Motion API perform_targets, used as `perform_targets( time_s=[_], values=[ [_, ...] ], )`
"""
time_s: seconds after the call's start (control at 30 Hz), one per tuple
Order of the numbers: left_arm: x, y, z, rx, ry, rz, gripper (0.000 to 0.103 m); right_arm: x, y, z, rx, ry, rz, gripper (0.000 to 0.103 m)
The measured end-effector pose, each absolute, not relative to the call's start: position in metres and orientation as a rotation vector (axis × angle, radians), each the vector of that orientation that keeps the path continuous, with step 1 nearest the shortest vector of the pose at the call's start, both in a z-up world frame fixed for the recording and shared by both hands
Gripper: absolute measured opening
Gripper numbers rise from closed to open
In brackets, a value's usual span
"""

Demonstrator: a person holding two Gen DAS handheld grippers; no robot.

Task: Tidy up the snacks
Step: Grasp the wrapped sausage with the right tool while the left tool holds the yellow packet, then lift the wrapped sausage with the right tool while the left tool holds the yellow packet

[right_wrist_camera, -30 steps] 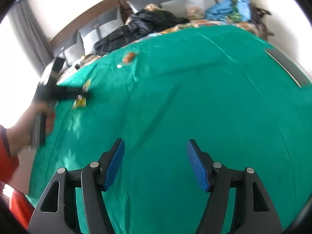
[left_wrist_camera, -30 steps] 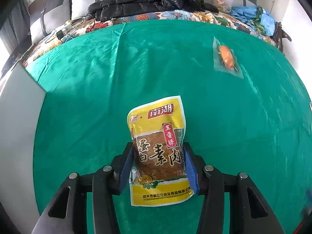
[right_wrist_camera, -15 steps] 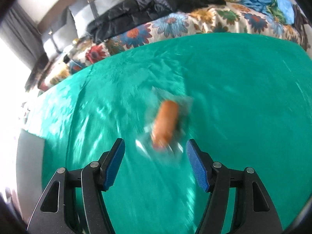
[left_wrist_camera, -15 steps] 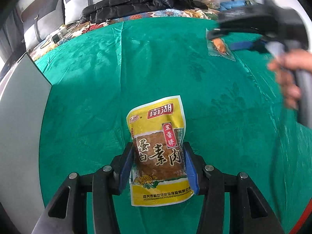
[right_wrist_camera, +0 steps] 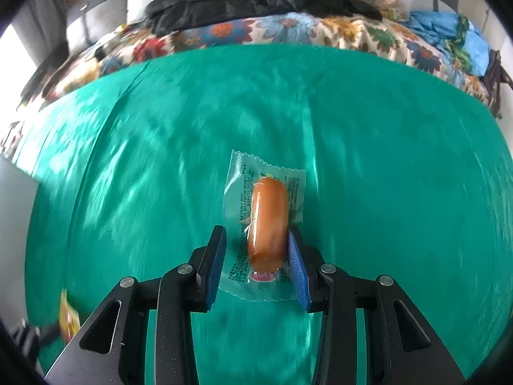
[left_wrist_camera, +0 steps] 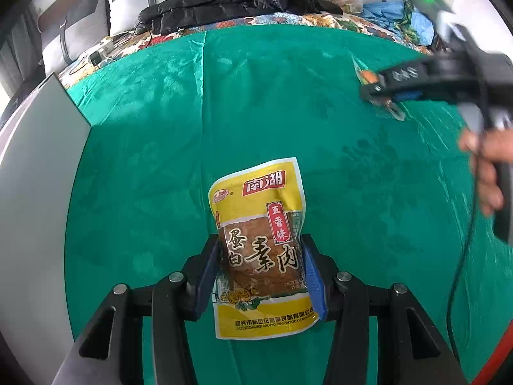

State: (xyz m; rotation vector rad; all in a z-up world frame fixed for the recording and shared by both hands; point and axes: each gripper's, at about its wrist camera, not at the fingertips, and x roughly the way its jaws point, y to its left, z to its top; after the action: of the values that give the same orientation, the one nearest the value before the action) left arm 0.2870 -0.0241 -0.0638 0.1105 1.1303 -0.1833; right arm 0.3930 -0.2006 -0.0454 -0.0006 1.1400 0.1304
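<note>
In the left wrist view, the right gripper (left_wrist_camera: 383, 96) is smeared by motion and covers most of the sausage packet (left_wrist_camera: 368, 76), so its grip cannot be read there. The hand (left_wrist_camera: 487, 166) holding it is cut off at the right edge. In the right wrist view, the yellow packet (right_wrist_camera: 69, 317) is blurred, its print unreadable, and the sausage packet's small print is illegible.

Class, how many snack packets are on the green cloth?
2: the yellow packet between the left jaws, and the clear-wrapped sausage between the right jaws. None other shows.
</note>
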Motion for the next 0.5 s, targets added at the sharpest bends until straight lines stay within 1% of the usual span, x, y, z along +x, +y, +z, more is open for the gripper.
perform_targets(
  time_s=[0.23, 0.4, 0.43, 0.5],
  values=[
    [0.264, -0.029, -0.063, 0.116, 1.126, -0.174, 0.049, 0.337, -0.199, -0.046, -0.033, 1.158, 0.174, 0.041],
    [0.257, -0.028, -0.063, 0.126, 1.126, -0.171, 0.048, 0.308, -0.189, -0.027, -0.127, 1.094, 0.174, 0.041],
    [0.255, -0.027, -0.063, 0.121, 1.127, -0.17, 0.048, 0.305, -0.188, -0.025, -0.138, 1.094, 0.175, 0.027],
    [0.253, -0.027, -0.064, 0.113, 1.129, -0.169, 0.048, 0.3, -0.186, -0.019, -0.172, 1.076, 0.175, 0.025]
  ],
)
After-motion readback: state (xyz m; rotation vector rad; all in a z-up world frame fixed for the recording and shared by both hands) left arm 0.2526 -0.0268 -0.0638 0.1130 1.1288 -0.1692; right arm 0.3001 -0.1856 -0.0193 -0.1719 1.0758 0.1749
